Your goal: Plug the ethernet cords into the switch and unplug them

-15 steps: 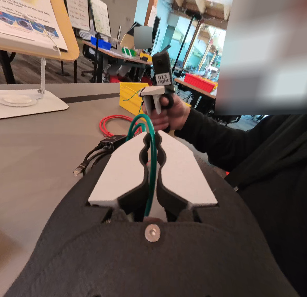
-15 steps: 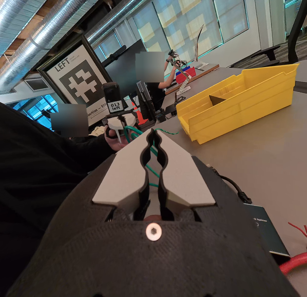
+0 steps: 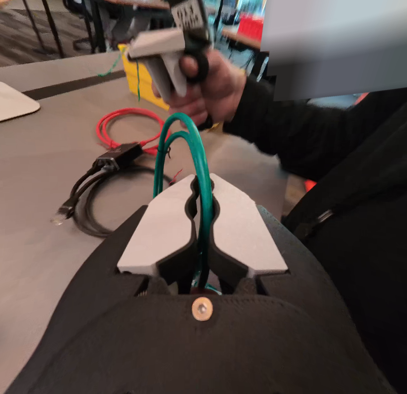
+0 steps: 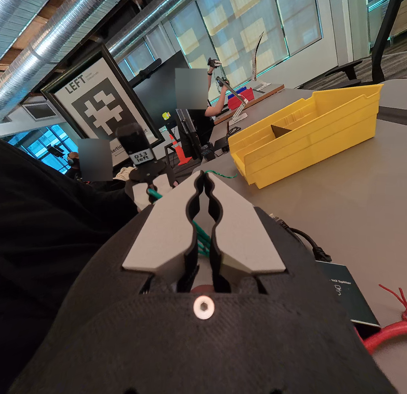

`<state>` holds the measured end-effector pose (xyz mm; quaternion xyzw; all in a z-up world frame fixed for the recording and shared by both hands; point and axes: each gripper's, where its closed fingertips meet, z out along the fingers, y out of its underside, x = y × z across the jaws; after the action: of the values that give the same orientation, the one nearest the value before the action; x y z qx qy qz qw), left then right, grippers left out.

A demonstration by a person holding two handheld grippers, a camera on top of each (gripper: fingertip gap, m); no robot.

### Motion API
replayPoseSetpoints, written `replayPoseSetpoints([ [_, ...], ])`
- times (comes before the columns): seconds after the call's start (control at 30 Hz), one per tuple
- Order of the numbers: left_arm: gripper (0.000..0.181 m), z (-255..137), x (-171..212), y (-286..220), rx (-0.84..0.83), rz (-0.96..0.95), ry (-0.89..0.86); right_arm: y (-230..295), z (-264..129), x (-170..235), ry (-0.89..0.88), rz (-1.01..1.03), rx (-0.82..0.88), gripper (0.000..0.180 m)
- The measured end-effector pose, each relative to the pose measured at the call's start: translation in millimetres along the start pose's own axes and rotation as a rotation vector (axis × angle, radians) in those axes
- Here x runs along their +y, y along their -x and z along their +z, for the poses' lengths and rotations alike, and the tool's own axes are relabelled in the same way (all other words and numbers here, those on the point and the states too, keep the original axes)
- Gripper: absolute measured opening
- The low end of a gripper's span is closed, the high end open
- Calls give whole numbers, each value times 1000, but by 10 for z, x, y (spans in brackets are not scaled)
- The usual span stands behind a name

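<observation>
My left gripper (image 3: 202, 178) is shut on a coiled green ethernet cord (image 3: 203, 163), whose loops arch up above the fingertips. My right gripper (image 4: 203, 174) is shut on a thin green twist tie (image 4: 222, 176) that sticks out of its tips. In the left wrist view the right gripper (image 3: 132, 53) is held high beyond the cord, with the tie (image 3: 138, 81) dangling. The black switch (image 3: 120, 153) lies on the grey table (image 3: 44, 163) with black cords (image 3: 88, 189) plugged in. It also shows in the right wrist view (image 4: 348, 295). The left gripper (image 4: 152, 188) shows there too.
A coiled red cord (image 3: 130, 123) lies behind the switch; it also shows in the right wrist view (image 4: 387, 337). A yellow bin (image 4: 308, 136) stands on the table beyond. A loose black plug (image 3: 59, 216) lies left of the switch. A white stand base (image 3: 15, 103) is at far left. One gripper's finger ends stand about 12 cm off the other's. From either gripper's tips it is about 20 cm to the loose black plug (image 3: 59, 216).
The right gripper has risen away from the top of the green loops with the tie in it. The left gripper has dropped lower and nearer the switch, still holding the green cord.
</observation>
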<state>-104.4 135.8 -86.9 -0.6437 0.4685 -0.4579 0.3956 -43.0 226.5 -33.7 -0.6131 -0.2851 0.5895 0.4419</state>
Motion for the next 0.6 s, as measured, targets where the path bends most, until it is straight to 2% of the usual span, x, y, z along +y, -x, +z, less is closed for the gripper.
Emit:
replayPoseSetpoints([
  [0.13,5,-54,-307,-82,216,-208,-160,4,-14,-17,-5,-1,-2,0],
  [0.3,7,104,134,550,115,-391,-81,-18,-41,-24,-7,-2,8,0],
  [0.47,12,184,425,783,39,-318,65,-44,-49,1,0,-1,16,0],
  [0.6,38,265,573,820,-17,-249,209,-84,-54,29,1,11,20,0],
])
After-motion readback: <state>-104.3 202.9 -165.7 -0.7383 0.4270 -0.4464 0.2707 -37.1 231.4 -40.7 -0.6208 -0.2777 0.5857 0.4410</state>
